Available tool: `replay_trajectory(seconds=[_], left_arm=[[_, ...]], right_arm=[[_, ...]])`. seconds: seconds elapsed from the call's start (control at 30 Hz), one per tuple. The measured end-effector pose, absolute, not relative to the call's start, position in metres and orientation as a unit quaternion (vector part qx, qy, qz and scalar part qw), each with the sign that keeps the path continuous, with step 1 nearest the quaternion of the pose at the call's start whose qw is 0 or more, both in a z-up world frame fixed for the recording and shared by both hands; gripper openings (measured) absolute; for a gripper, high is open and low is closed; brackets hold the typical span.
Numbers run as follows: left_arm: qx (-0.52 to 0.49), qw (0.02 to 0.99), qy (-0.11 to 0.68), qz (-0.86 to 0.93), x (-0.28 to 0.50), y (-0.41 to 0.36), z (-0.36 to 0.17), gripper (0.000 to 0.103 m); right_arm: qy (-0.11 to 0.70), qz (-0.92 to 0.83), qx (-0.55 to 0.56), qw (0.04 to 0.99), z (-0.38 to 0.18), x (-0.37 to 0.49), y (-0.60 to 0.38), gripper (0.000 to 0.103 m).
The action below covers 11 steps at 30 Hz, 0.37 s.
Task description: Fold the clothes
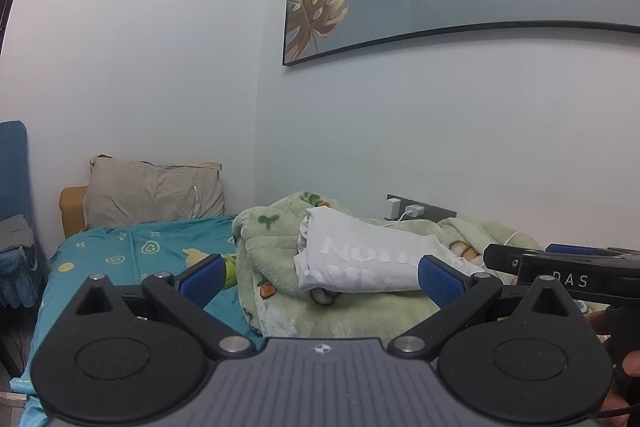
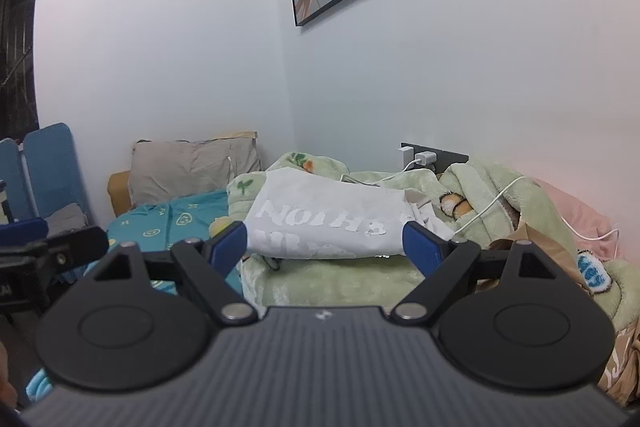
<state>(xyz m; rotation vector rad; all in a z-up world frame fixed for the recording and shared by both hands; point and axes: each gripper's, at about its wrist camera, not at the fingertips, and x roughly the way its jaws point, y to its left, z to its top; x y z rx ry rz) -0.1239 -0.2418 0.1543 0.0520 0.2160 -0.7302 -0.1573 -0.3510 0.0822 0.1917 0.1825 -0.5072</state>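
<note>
While both grippers hang above the bed with nothing between their pads, we see the folded white T-shirt (image 1: pixel 372 255) lying on the green fleece blanket (image 1: pixel 280 311), at centre frame in both views. The left gripper (image 1: pixel 322 279) has its blue pads (image 1: pixel 204 277) spread wide apart, and the shirt sits beyond them, not touched. The right gripper (image 2: pixel 324 247) is likewise spread wide, its pads framing the shirt's printed lettering (mirrored and partly worn). In the left wrist view the right gripper's body enters at the right edge. A teal sheet (image 1: pixel 132 251) fills lower left, a grey pillow (image 2: pixel 192 167) sits against the wall at mid left, and a white charging cable (image 2: pixel 492 203) crosses the blanket at right.
</note>
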Motion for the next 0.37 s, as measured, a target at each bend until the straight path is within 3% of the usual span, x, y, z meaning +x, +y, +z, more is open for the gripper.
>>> replay_trajectory(seconds=[0.37], left_arm=[[0.027, 0.928, 0.106, -0.357, -0.126, -0.2378, 0.1549, 0.103]], right_arm=[[0.091, -0.249, 0.092, 0.96, 0.0872, -0.1589, -0.3471, 0.086]])
